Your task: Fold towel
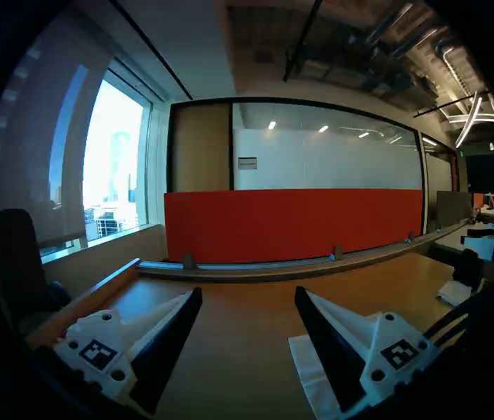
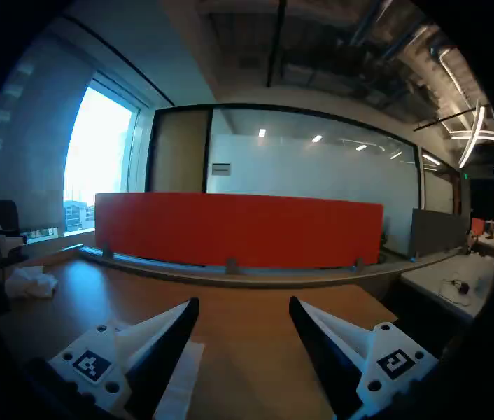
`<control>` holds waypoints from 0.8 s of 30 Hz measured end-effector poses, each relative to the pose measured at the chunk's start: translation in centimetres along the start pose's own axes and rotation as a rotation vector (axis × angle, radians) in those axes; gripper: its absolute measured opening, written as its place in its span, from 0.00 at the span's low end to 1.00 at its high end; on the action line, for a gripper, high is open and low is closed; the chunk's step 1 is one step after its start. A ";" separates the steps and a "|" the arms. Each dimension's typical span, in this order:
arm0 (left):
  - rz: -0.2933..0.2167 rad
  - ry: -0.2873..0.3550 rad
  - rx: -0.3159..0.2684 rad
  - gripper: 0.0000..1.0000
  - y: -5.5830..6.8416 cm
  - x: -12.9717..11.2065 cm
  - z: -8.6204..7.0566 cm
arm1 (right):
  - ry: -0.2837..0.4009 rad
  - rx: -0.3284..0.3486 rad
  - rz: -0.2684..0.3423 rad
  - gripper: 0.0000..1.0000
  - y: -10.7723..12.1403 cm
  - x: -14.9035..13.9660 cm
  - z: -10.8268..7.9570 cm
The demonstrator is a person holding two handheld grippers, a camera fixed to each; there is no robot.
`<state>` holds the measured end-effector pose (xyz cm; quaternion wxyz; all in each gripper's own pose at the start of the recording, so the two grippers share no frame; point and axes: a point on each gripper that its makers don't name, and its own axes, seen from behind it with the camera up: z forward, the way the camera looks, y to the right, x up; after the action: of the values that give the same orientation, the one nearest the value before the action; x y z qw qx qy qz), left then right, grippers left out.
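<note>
Both grippers held above the brown wooden table.

My left gripper: fingers spread wide, nothing between them. The flat white cloth towel lies on the table low in the left gripper view, beside and partly hidden behind the finger on that view's right. I cannot tell whether the finger touches it.

My right gripper: fingers also spread, empty. Here the towel shows low, just beside the finger on the view's left. The visible part is smooth and flat, with one straight edge.

A crumpled white cloth sits at the table's left side, well apart from the towel. A long red partition panel stands along the table's far edge.
</note>
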<state>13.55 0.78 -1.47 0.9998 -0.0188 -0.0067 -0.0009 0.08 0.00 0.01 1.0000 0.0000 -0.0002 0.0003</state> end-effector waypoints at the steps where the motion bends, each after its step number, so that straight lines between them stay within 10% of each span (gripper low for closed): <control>1: 0.000 -0.004 -0.001 0.98 0.0 0.3 0.0 | -0.001 0.000 0.003 0.99 0.0 0.4 0.0; 11: 0.033 -0.056 -0.056 0.98 1.2 2.4 0.3 | -0.051 0.043 -0.022 0.99 -0.5 2.3 -0.1; 24: 0.110 -0.188 -0.277 0.98 5.1 1.3 -0.4 | -0.232 0.308 -0.155 0.99 -4.8 0.0 -1.8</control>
<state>14.85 5.87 -2.09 0.9812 -0.1566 -0.0991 0.0545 0.11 -4.77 -1.80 0.9784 0.1531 -0.1155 -0.0768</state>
